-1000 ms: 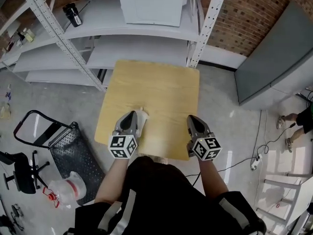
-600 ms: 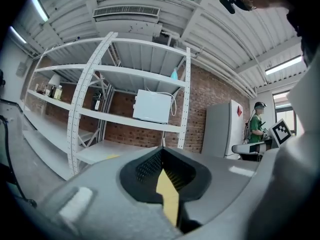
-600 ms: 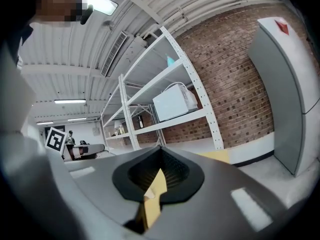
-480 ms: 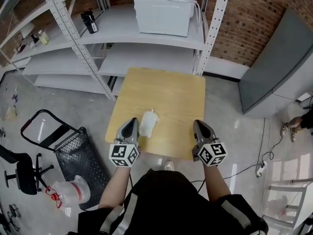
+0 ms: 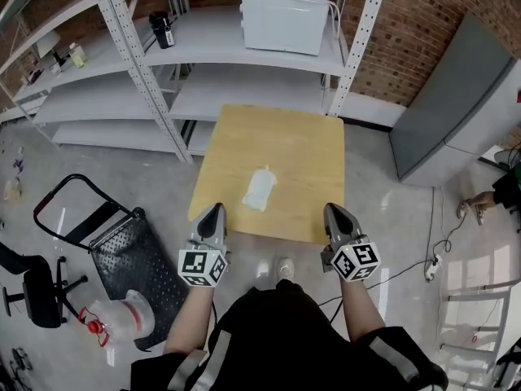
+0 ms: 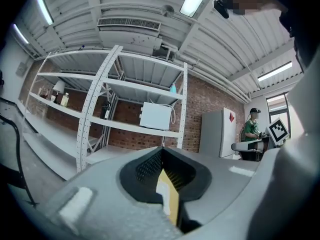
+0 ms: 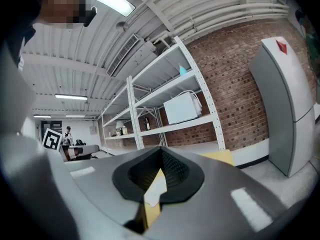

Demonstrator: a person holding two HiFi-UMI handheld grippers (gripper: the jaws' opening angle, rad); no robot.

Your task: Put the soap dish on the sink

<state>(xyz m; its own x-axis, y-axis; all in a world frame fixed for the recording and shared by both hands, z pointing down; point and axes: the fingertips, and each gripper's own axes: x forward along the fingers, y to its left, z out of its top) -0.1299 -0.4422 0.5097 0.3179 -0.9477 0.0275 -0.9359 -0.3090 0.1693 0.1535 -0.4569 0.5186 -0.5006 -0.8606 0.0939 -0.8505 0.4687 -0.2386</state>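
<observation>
The white soap dish (image 5: 260, 190) lies on the square wooden table (image 5: 301, 153), a little left of its middle and toward the near edge. No sink shows in any view. My left gripper (image 5: 216, 210) hovers just off the table's near left edge, shut and empty, about a hand's length short of the dish. My right gripper (image 5: 333, 209) hangs at the near right edge, its jaws together with nothing between them. In the left gripper view the left gripper (image 6: 162, 151) points level at the shelves; in the right gripper view the right gripper (image 7: 161, 153) does the same.
A white metal shelving rack (image 5: 203, 80) stands behind the table with a white box-shaped appliance (image 5: 285, 10) on it. A grey cabinet (image 5: 456, 112) stands at the right. A black cart (image 5: 122, 247) and a chair (image 5: 32, 287) are on the floor at the left.
Both grippers have drawn back from over the table to just off its near edge. The soap dish, which lay beside the left gripper's tip, stays on the table farther ahead.
</observation>
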